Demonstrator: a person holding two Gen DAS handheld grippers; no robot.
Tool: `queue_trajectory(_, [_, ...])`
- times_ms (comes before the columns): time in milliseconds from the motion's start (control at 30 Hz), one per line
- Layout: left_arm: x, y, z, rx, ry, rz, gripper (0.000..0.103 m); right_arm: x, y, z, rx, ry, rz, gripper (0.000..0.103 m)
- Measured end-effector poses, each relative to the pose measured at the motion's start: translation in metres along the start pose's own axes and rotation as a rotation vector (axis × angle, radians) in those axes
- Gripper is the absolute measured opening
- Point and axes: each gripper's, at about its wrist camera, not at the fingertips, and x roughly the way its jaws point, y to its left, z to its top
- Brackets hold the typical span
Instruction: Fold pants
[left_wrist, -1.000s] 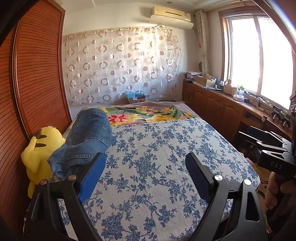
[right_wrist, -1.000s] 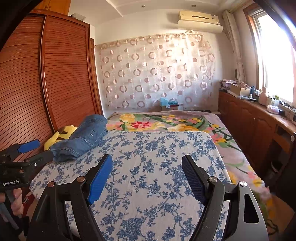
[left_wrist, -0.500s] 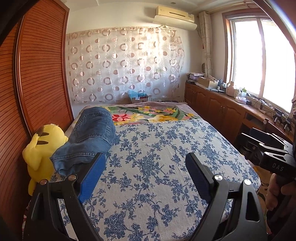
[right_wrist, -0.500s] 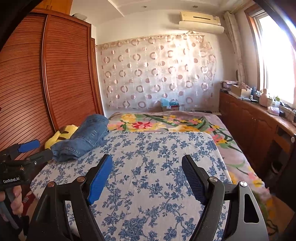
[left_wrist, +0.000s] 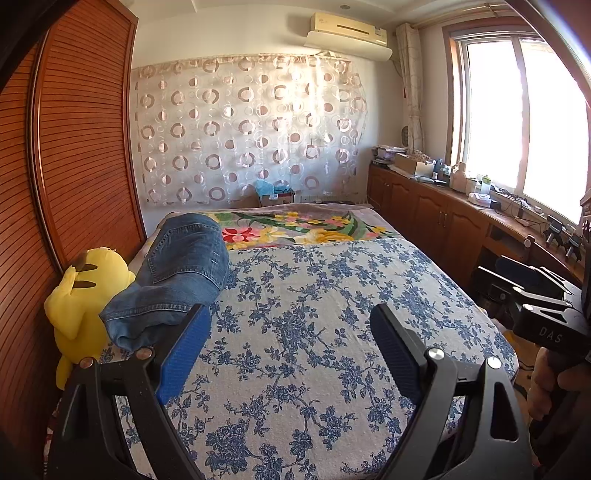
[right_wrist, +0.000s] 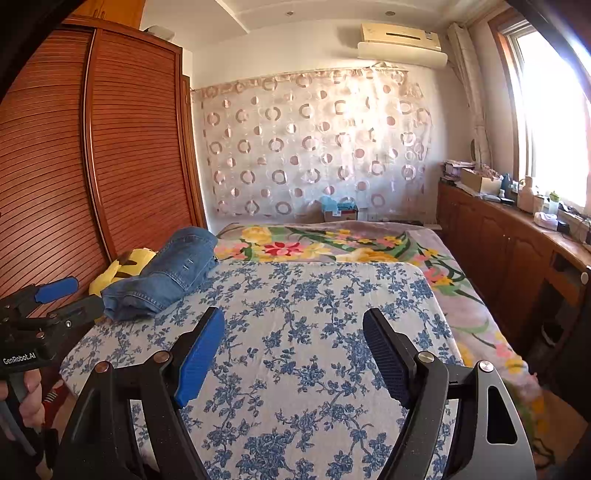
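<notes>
Blue denim pants (left_wrist: 177, 273) lie in a folded bundle on the left side of the bed, on the blue floral sheet (left_wrist: 314, 314). They also show in the right wrist view (right_wrist: 170, 273). My left gripper (left_wrist: 288, 332) is open and empty, held above the near end of the bed, right of the pants. My right gripper (right_wrist: 293, 332) is open and empty over the sheet (right_wrist: 314, 332). Each gripper shows at the edge of the other's view: the right one (left_wrist: 532, 295), the left one (right_wrist: 44, 306).
A yellow plush toy (left_wrist: 81, 295) sits between the pants and the wooden wardrobe (left_wrist: 74, 166). A flowered blanket (left_wrist: 295, 229) covers the bed's far end. Wooden cabinets (left_wrist: 443, 221) with clutter run along the right wall under the window.
Both views have drifted only slightly; the left camera has tilted a little. The pants lie where they were and both grippers stay open.
</notes>
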Motion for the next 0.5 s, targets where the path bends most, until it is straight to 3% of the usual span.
queue_trajectory(500, [-0.0002,0.0,-0.0002,0.0,-0.001,0.0,0.088,-0.0008,-0.0008,0.0011,-0.001,0.0,0.005,0.079])
